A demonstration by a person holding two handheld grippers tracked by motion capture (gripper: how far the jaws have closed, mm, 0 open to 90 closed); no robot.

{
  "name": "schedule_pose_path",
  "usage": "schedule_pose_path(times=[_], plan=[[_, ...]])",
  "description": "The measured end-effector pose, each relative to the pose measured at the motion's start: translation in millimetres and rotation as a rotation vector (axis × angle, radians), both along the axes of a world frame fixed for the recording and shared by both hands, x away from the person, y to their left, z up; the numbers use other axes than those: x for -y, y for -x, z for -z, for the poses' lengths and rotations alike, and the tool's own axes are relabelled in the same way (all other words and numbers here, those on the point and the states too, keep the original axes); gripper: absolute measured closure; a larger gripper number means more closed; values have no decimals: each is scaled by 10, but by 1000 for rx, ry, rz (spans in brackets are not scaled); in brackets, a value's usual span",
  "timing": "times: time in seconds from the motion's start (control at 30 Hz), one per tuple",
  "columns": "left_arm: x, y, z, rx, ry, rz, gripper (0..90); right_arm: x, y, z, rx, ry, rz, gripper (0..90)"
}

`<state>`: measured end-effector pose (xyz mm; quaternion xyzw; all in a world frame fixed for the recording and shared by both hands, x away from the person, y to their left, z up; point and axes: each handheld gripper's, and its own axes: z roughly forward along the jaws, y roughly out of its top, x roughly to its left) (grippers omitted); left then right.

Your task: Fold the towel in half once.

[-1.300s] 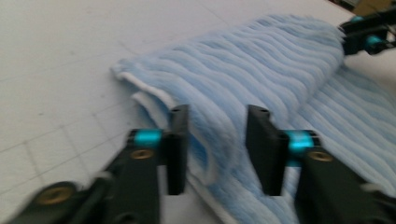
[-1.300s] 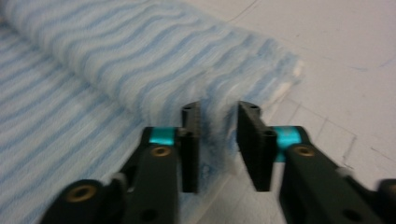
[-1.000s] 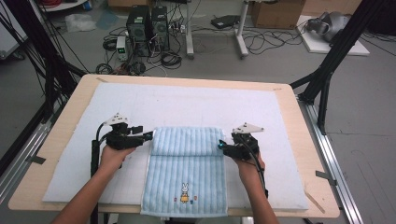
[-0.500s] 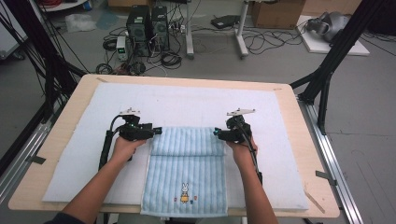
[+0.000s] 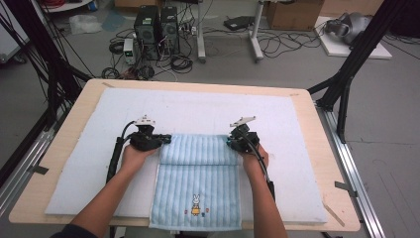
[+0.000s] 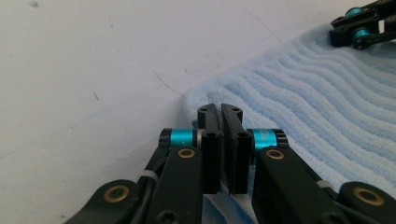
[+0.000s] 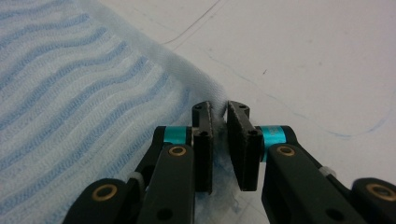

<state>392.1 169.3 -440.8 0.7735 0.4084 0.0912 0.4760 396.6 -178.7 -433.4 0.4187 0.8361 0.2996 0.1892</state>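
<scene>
A: Looking down at the table point(image 5: 64, 163), we see the blue striped towel point(image 5: 198, 173) lying on the white mat point(image 5: 208, 111), its far part folded over, and it sits right between both tongs.

B: Yep. We've got the left tongs point(image 5: 166, 139) clamped tight on its far left corner, and the right tongs point(image 5: 229, 142) pinching the far right corner, with just a slit left between the jaws.

A fixed camera looked forward and down from above the person's side of the counter point(image 5: 317, 148). Two more rode the left tongs point(image 6: 220, 122) and right tongs point(image 7: 218, 117), low and close over the blue towel point(image 5: 198, 168), whose folded far edge all three views shared.
</scene>
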Motion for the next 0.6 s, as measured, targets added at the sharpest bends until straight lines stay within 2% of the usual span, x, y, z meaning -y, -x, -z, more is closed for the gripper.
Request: schedule_pose_path(times=[0.1,0.2,0.27,0.4,0.5,0.6], plan=[[-31,37,-78,37,34,1,862,35,40,-48,32,-28,11,807],[-48,81,-133,62,30,22,860,59,86,-101,57,-23,-2,807],[-65,127,-166,79,48,29,860,69,133,-159,78,-40,-8,806],[-109,255,-237,131,80,39,858,77,260,-289,129,-65,-36,806],[-127,355,-256,155,89,56,854,102,384,-383,166,-98,-53,806],[-155,473,-244,168,112,66,848,136,497,-415,173,-130,-69,806]])
